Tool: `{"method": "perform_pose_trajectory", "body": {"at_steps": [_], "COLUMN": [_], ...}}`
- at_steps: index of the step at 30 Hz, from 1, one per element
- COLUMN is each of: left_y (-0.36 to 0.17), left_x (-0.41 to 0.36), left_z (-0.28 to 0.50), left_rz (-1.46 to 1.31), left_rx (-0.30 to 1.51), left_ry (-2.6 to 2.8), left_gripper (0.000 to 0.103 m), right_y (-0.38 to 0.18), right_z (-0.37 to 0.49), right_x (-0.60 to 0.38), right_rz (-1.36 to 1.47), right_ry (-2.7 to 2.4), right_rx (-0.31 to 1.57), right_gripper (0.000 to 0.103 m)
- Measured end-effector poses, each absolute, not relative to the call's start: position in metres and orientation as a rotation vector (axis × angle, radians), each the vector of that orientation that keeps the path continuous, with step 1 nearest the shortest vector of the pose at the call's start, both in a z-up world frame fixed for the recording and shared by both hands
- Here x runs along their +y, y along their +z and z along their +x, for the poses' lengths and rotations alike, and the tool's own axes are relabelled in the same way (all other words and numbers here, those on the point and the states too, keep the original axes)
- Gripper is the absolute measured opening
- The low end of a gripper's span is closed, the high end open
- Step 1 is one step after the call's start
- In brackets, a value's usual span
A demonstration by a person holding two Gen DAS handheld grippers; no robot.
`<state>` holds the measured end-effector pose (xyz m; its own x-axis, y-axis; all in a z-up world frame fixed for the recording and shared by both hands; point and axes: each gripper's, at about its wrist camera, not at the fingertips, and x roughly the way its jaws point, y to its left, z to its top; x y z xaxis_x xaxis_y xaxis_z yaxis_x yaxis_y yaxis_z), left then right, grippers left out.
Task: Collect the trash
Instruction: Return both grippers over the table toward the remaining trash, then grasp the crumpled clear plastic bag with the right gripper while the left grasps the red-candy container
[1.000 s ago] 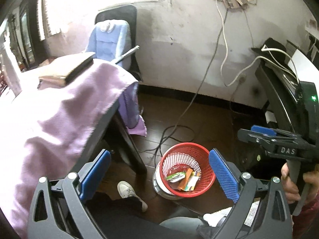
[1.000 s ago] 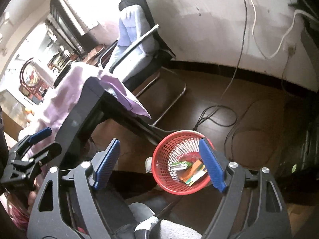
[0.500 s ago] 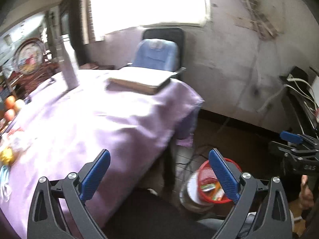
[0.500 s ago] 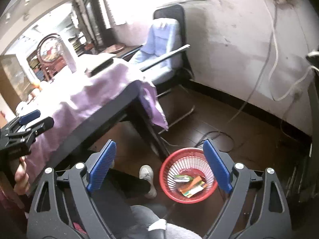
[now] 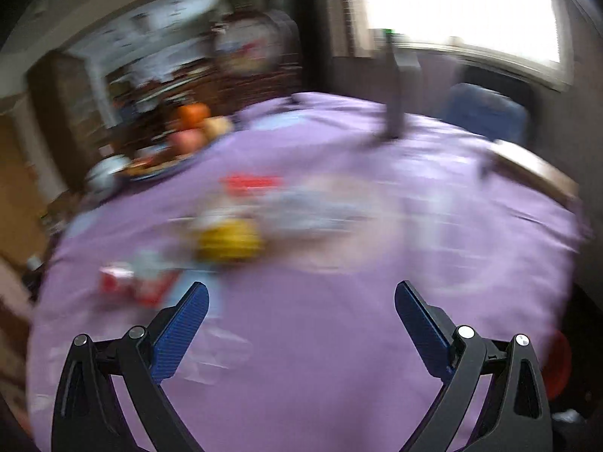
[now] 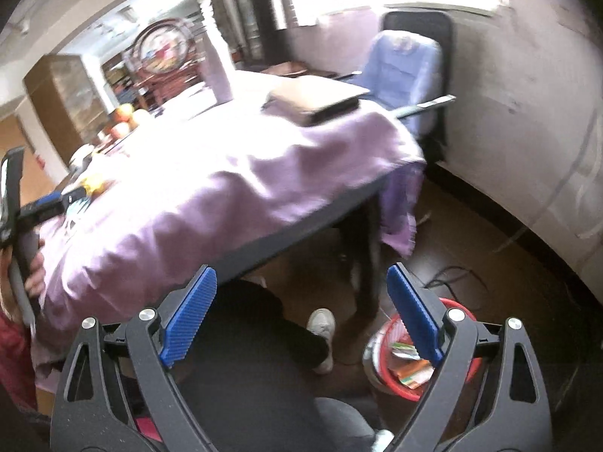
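The left wrist view is blurred by motion. My left gripper [image 5: 301, 293] is open and empty above the purple tablecloth [image 5: 339, 339]. Beyond its fingers lies blurred litter: a yellow piece [image 5: 230, 239], a red and white wrapper [image 5: 132, 282], a red piece [image 5: 250, 182] and a pale wrapper [image 5: 320, 207]. In the right wrist view my right gripper [image 6: 301, 278] is open wide and empty, beside the table edge and over the floor. The red trash basket [image 6: 407, 384] stands on the floor behind its right finger with several wrappers inside. The left gripper [image 6: 41, 203] shows at the far left, over the table.
A plate of fruit [image 5: 181, 132] sits at the table's far left. A closed notebook [image 6: 316, 101] and a tall pale bottle [image 6: 218, 71] stand near the far end. A blue chair [image 6: 407, 71] is by the wall. The person's leg and white shoe [image 6: 322, 324] lie under the table; cables [image 6: 452, 275] cross the floor.
The left wrist view swung from the floor basket up and left onto the tabletop litter. The right wrist view rose and rolled; the basket slid to its lower right. Right jaws widened slightly.
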<state>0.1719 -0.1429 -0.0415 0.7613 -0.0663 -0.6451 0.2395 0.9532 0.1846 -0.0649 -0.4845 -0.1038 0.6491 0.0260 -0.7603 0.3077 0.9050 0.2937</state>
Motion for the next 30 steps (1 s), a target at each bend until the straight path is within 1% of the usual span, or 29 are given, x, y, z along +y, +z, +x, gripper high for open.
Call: {"method": "perform_pose_trajectory", "body": {"at_steps": [3,6,12,17,20,23,24,30], "left_y": [-0.033,-0.029,-0.051,-0.073,-0.074,-0.082,-0.083,-0.084], "left_x": [-0.084,-0.016,0.059,0.06,0.063,0.073,0.076,0.071], "left_z": [0.206,0.243,0.286,0.291,0.292,0.297,0.298,0.294], "left_rz": [0.193,0.03,-0.195,-0.158,-0.156,-0.256,-0.289,-0.267], "left_rx": [0.708,0.752,0.848,0.909,0.906,0.929,0.918,0.892], "left_ry": [-0.053,0.025,0.044,0.028,0.019,0.003,0.001,0.037], "left_gripper": [0.097,0.097,0.097,0.097,0.097,0.098,0.098,0.099], "right_y": [-0.102,-0.1,-0.09,-0.081,-0.075,-0.071,-0.071,-0.078], "right_z": [-0.042,-0.022,0.013,0.049,0.074,0.101,0.11,0.174], "right_x": [-0.462,-0.443,-0.405,-0.375,-0.355,-0.332,-0.325,-0.291], "right_rz": [0.401,0.391,0.352,0.348,0.324,0.315,0.315,0.313], "right_ry": [-0.113,-0.066,0.017,0.106,0.15,0.198,0.211,0.272], "right_rx": [0.864,0.875,0.885,0.889,0.872,0.859,0.862,0.897], "right_gripper": [0.089,0.089,0.089,0.089,0.089,0.089,0.089,0.089]}}
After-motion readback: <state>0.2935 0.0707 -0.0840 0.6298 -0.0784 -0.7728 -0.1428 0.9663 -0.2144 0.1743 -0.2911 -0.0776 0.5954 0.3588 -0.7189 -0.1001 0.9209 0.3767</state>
